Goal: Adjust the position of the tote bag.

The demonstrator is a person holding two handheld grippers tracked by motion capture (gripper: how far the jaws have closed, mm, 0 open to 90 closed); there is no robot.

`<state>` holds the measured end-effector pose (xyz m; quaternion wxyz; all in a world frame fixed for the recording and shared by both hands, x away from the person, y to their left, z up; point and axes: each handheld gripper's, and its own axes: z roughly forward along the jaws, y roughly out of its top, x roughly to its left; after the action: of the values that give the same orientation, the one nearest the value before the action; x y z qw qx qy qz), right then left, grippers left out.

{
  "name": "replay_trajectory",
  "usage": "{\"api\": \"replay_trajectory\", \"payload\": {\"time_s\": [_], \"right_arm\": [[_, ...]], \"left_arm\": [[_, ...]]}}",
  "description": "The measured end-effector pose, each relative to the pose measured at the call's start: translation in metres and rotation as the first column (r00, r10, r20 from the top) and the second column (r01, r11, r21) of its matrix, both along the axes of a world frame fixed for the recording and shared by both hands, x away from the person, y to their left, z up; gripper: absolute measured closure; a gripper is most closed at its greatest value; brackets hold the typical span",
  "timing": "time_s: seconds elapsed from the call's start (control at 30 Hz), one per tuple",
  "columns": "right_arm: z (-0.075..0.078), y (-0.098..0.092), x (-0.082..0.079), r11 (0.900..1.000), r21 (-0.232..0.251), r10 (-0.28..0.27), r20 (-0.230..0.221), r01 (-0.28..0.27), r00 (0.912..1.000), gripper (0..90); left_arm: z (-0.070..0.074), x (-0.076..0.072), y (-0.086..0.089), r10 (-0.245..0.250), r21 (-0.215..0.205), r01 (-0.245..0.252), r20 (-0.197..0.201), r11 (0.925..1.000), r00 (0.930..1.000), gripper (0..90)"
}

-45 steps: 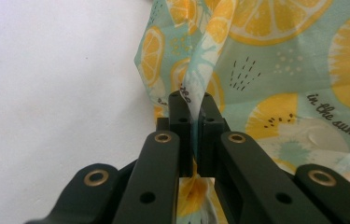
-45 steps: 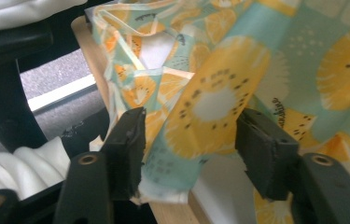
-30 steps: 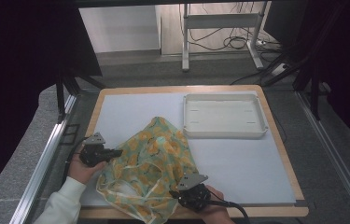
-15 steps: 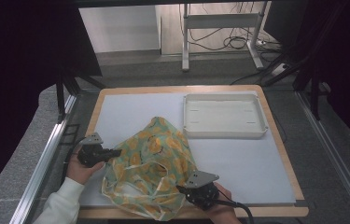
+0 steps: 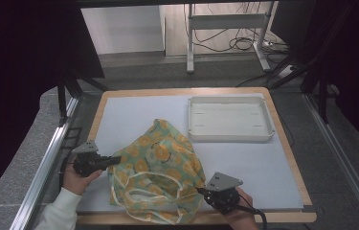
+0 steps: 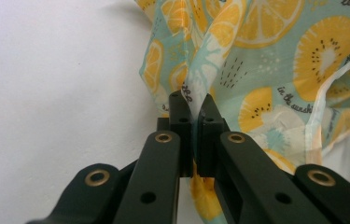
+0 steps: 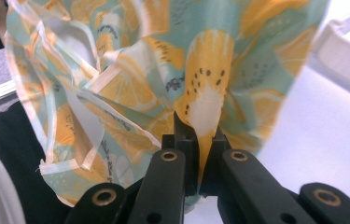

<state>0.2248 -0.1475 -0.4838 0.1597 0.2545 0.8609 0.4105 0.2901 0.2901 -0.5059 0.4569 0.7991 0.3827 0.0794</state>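
The right claw (image 5: 200, 190) has drawn its pinched edge of the fruit-print cloth (image 5: 160, 165) rightward, and with the left claw (image 5: 116, 159) also clamped on it, harder pulling could slip the thin fabric free.

High view: fixed camera above person's side, faces forward and down, takes whole worktop (image 5: 244, 167) and floor beyond; far from things.

Left gripper view: camera rides on left tongs (image 6: 192, 106), looks along black jaws, very near patterned cloth (image 6: 275, 60); white worktop surface at its left.

Right gripper view: camera on right tongs (image 7: 200, 128), same close range, faces cloth; white tray (image 7: 345, 51) edge at its right.

Shared part: cloth appears in all three views; tray shared by high view and right gripper view.
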Motion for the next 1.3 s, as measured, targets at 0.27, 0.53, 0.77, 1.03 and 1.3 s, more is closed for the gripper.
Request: {"api": "replay_trajectory", "payload": {"time_s": [0.27, 0.53, 0.77, 1.03, 1.3], "right_arm": [[0.007, -0.024, 0.006, 0.997, 0.017, -0.071, 0.029, 0.071, 0.9970, 89.0], [0.010, -0.037, 0.019, 0.993, 0.021, -0.114, 0.045, 0.113, 0.9924, 89.0], [0.011, -0.043, 0.032, 0.991, 0.021, -0.133, 0.050, 0.132, 0.9898, 89.0], [0.012, -0.045, 0.060, 0.989, 0.007, -0.146, 0.058, 0.146, 0.9876, 89.1], [0.012, -0.047, 0.087, 0.987, 0.002, -0.163, 0.065, 0.163, 0.9846, 89.1]], "left_arm": [[0.000, -0.021, -0.014, -0.047, 0.011, 0.047, -0.001, 0.9988, 0.9989, 88.2], [-0.003, -0.037, -0.026, -0.071, -0.002, 0.071, -0.014, 0.9975, 0.9974, 88.3], [-0.003, -0.049, -0.033, -0.076, -0.035, 0.076, -0.022, 0.9965, 0.9968, 88.3], [-0.005, -0.068, -0.049, -0.103, -0.027, 0.102, -0.033, 0.9944, 0.9941, 88.3], [-0.009, -0.082, -0.076, -0.141, -0.016, 0.140, -0.047, 0.9900, 0.9890, 88.3]]}}
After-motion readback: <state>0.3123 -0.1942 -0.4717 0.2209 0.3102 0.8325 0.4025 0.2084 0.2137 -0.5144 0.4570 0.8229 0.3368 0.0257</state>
